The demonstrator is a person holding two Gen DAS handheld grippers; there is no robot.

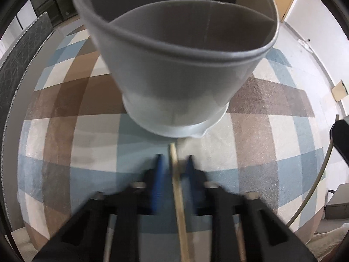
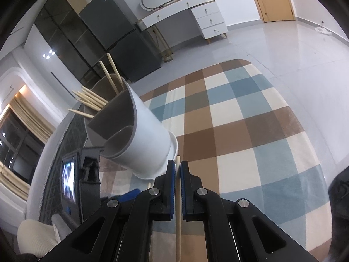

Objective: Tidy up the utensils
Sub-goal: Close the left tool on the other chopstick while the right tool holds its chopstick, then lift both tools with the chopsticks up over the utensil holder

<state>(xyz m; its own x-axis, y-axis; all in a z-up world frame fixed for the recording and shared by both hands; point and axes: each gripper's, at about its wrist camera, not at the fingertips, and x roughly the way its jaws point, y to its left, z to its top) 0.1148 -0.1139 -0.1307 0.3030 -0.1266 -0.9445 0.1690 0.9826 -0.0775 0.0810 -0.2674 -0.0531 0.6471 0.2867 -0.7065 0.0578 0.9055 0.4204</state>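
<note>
the right gripper point(image 2: 178, 170), black with blue pads, is clamped on one pale wooden chopstick point(image 2: 178, 207) that runs straight up between its fingers, the tip poking just past them. in the left wrist view the left gripper point(image 1: 174, 163) is blurred; a second pale wooden chopstick point(image 1: 177, 187) lies between its blue pads, nearer the right one, with a gap showing on the left side, so i cannot tell whether it is pinched.

just ahead of both grippers stands a tall white plastic utensil holder with a grey divided liner point(image 2: 139, 135), resting on a checked rug of blue, brown and cream squares point(image 2: 240, 131). from the left gripper the holder point(image 1: 174, 69) fills the upper frame, blocking the way forward, and its near compartments show nothing inside. only the right wrist view shows the far compartments, where a bundle of about eight pale chopsticks point(image 2: 91, 100) leans out, two of them more upright.

beyond the rug point(image 1: 65, 113) the right view also shows a dark refrigerator point(image 2: 117, 35), a white dresser with drawers point(image 2: 209, 19) and a wooden door point(image 2: 274, 0).
</note>
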